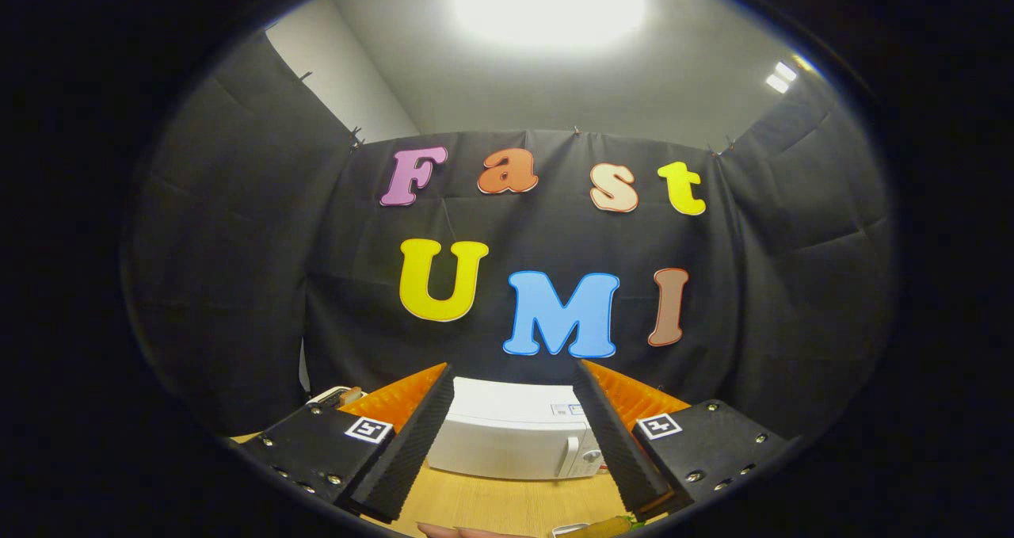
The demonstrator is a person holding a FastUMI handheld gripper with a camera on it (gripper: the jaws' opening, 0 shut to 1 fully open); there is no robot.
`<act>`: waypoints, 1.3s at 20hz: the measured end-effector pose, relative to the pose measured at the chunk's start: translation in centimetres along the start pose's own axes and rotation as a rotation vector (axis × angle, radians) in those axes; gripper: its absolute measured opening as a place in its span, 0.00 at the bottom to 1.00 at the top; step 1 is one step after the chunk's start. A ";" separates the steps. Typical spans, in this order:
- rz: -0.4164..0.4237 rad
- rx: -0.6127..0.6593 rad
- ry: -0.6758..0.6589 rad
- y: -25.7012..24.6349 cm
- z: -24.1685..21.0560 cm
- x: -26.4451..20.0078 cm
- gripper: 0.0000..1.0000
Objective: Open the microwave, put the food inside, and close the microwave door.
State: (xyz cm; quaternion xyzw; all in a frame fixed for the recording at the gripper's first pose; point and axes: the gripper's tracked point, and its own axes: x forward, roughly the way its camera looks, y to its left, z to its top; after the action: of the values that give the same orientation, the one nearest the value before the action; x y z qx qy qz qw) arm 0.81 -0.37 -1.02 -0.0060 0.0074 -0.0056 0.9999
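The gripper [513, 435] was held up high with its fingers spread wide apart and nothing between them, aimed more at the booth wall than at the work. The microwave [515, 439] sat beyond the fingers on the far side of the wooden table [499, 502], framed in the gap between them, its door shut. Its long axis ran left to right across the table, and its front faced the near side, toward the gripper, with the upright door handle [564, 456] and control panel [590, 455] at its right end. Near the right finger, at the close edge of the table, lay something yellowish with a bit of green [610, 527], probably the food, though too little showed to tell which way it lay. A fingertip of a person's hand [451, 531] showed at the near edge too. The main risk was in the approach: the handle was slim and stood close to the panel, so a finger coming in off-line could press the panel or push the whole oven back instead of hooking the door. The right finger also hid part of that end, which would make lining up harder.
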 end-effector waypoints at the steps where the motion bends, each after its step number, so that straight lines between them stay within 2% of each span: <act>1: -0.004 0.000 0.002 -0.1 -0.3 0.2 0.96; 9: -0.042 0.000 0.015 -2.3 -4.9 3.5 0.96; 13: -0.046 0.032 0.073 -3.7 -9.7 6.7 0.97; 21: -0.112 0.090 0.153 -8.7 -19.7 13.8 0.97; 26: -0.125 0.056 0.179 -10.3 -24.8 17.0 0.97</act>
State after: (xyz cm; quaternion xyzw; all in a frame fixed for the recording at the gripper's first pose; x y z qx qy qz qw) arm 17.31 -11.17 -25.95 0.0219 0.0964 -0.0688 0.9927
